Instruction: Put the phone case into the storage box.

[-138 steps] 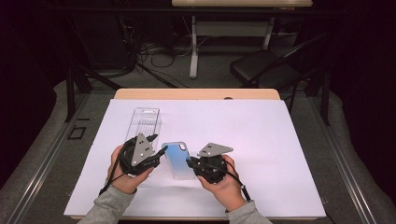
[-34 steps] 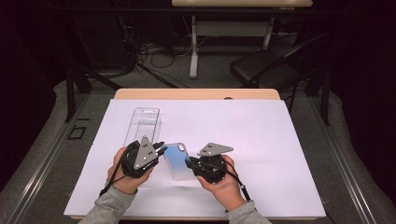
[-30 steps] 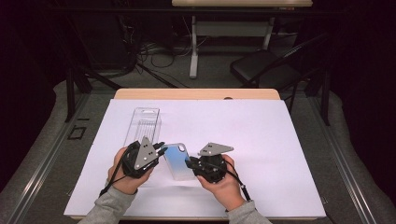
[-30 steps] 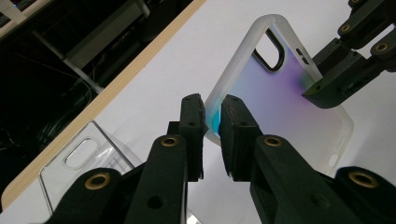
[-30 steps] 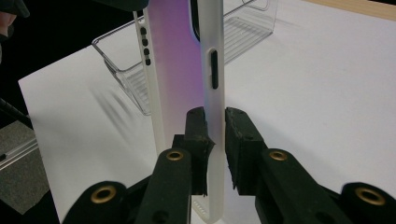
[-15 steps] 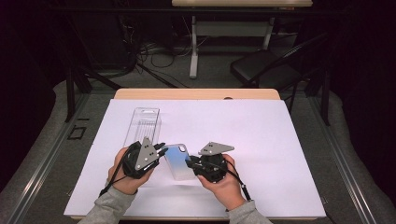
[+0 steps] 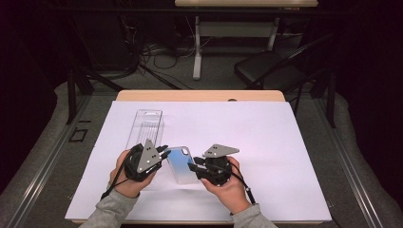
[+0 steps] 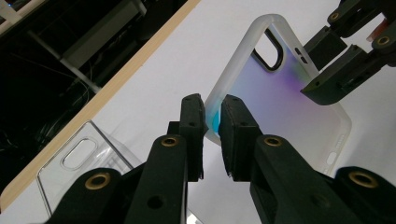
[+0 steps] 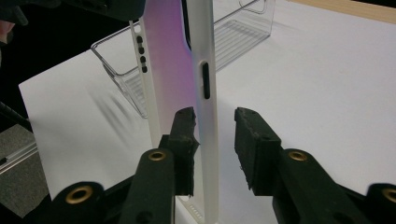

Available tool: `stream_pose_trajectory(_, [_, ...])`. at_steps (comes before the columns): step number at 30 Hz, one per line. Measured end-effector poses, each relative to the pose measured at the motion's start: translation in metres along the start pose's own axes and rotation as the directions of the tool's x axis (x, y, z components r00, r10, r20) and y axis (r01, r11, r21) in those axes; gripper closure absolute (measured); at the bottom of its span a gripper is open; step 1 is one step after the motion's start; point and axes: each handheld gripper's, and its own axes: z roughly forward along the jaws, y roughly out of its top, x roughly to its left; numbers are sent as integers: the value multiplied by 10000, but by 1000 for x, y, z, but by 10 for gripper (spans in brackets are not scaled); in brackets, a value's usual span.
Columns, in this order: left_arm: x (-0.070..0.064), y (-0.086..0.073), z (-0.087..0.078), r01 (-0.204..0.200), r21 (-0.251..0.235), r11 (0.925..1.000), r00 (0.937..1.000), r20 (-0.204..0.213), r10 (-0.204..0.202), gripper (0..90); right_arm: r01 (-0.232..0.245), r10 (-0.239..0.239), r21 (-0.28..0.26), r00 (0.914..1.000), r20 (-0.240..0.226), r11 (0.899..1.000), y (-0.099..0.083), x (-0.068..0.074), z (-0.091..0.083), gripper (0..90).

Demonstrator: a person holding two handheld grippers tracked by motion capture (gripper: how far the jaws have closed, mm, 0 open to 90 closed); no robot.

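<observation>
Held above the near middle of the white sheet [image 7: 285, 142], wide bare paper rightward: frosted blue-violet phone case [image 7: 182, 164], left gripper [image 8: 212, 122] clamped on one long edge, right gripper [image 9: 215, 128] parted around the other.

Lab: paper-covered table [image 7: 294, 142], floor cables [image 7: 157, 52], dark surroundings.

A wooden table [image 7: 199, 95] carries a white sheet [image 7: 266, 142] over most of its top. A clear plastic package [image 7: 145, 126] lies just beyond the left gripper [image 7: 163, 151].
</observation>
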Motion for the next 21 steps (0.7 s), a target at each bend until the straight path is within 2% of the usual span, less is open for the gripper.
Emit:
stream_pose_trajectory(15, [2,-2,1,89,48,9999,9999,-60,-89,799,-9,8,-128,10000,-81,9999,1,0,-1,621])
stream_pose_trajectory(21, [4,-3,1,112,67,9999,9999,-105,-111,799,55,-58,-204,9999,-114,9998,3,2,-3,575])
